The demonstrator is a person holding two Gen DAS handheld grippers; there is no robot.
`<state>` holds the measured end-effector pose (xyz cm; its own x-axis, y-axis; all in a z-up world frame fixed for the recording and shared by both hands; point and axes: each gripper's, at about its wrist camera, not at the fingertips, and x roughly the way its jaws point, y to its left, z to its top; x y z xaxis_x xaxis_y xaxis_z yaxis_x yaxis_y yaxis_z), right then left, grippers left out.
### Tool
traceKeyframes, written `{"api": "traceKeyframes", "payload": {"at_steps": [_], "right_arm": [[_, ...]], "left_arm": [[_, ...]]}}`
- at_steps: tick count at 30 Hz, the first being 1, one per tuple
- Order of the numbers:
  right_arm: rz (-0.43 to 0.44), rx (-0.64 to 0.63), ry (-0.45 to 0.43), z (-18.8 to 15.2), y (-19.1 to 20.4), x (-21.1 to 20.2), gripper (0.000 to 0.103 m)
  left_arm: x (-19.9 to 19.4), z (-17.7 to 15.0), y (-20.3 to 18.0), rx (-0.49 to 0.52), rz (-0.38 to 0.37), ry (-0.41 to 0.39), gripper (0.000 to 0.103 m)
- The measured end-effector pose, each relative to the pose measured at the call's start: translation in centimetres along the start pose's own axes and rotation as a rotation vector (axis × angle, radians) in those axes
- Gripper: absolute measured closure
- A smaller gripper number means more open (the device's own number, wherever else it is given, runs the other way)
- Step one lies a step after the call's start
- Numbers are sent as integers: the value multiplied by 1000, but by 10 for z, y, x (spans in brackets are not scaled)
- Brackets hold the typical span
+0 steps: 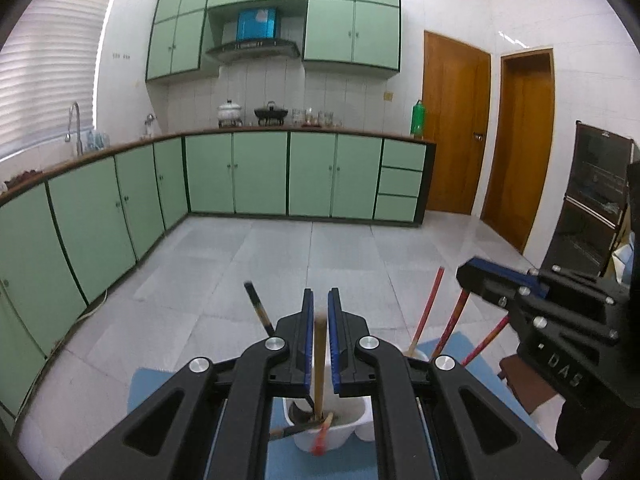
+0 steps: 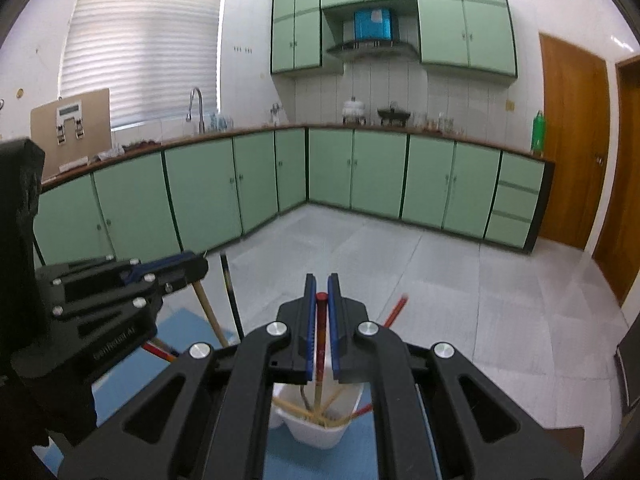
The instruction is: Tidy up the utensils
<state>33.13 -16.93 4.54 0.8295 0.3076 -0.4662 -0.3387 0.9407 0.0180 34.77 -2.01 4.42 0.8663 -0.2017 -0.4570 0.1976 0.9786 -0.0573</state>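
The black left tongs with blue pads [image 1: 320, 300] are clamped on a plain wooden stick, a chopstick by the look of it [image 1: 319, 360], held nearly upright, its long axis running from the pads straight down into the white plastic utensil holder [image 1: 320, 438] below. Over on the right wrist view, the matching right tongs [image 2: 321, 286] are pinched on a red-topped chopstick [image 2: 320, 334], red cap just poking above the pads, pale wooden lower end pointing down into the same kind of white compartment [image 2: 316, 436]. Lettering now: white capitals "DAS" read on the black body of the right tongs seen from the left camera; the pale print on the left tongs' body in the other view is too blurred to read. In the holder, several more sticks fan outward: a dark chopstick [image 1: 259, 307] leans up to the left, red-handled ones [image 1: 430, 310] lean up to the right, and a red-tipped one [image 1: 322, 434] lies tilted low in the front compartment. The holder stands on a light blue mat [image 1: 148, 386] on the table. Behind, mint-green kitchen cabinets [image 1: 260, 174] line the walls, with two brown wooden doors [image 1: 454, 120] at the right.
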Motion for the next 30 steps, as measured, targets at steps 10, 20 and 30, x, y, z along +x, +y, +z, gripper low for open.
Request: {"api": "traceKeyframes", "payload": {"at_steps": [10,20,30], "right_arm": [[-70,41,-81,-3,-7,-65,47],[-98,81,-69,-63,-9,-144,10],[-68,112,-9,-122,9,-190,6]], "left_arm": [[-49,1,6,-36,-20,-54,61],[-125,-43,-14,-33,-15,-81,27],[-177,-102,-25,-48,31,-47,15]]}}
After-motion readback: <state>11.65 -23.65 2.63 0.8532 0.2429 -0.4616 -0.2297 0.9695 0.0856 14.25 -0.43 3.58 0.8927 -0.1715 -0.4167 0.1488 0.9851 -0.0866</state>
